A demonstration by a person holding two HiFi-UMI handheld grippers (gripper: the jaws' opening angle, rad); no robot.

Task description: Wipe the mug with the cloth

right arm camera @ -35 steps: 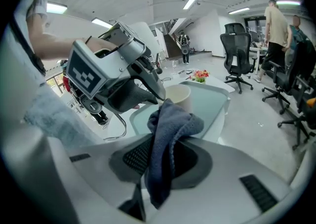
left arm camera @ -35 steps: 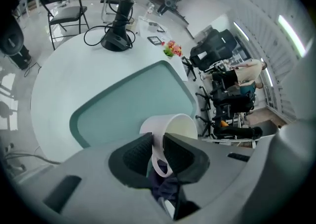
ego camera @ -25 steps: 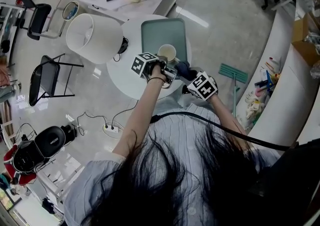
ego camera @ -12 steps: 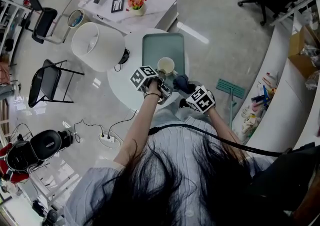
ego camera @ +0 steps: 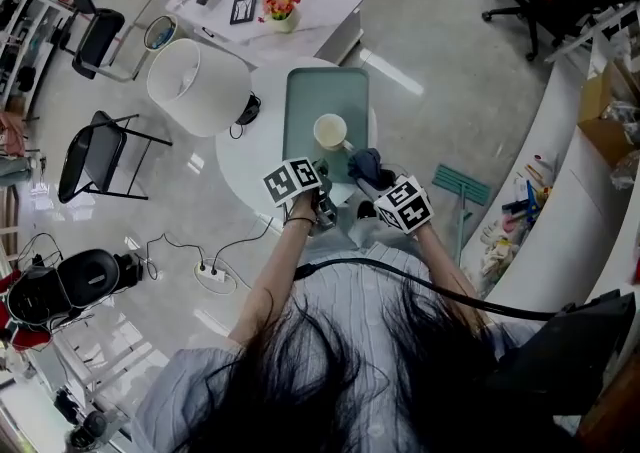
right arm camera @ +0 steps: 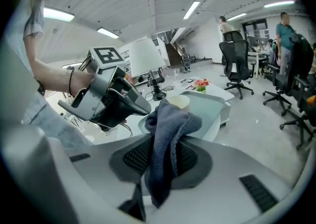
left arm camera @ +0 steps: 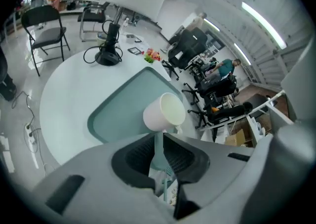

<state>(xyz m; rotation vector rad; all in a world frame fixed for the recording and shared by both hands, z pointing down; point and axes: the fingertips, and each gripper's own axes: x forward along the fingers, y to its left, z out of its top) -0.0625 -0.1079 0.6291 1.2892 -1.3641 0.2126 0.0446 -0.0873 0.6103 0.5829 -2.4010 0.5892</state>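
**Two grippers clear of the mug, cloth pinched in the right one**

Head view: the mug [ego camera: 330,130] is seen standing on the teal tray [ego camera: 305,101], which lies on the round white desk [ego camera: 250,156]. The left gripper [ego camera: 322,203] is held at 6 o'clock of the mug, apart from it. The right gripper [ego camera: 373,182] is held at 4 o'clock, with the dark blue cloth [ego camera: 364,163] bunched at its tip. A white lampshade [ego camera: 195,86] is seen at 9 o'clock of the tray.

Left gripper view: the jaws are parted by a narrow gap and have just been opening. Nothing is held between them. The mug is seen beyond the tips, at 12 o'clock.

Right gripper view: the jaws are pressed onto the cloth, which is draped above and below them. The left gripper is seen at 10 o'clock, the mug just behind the cloth at 12 o'clock.
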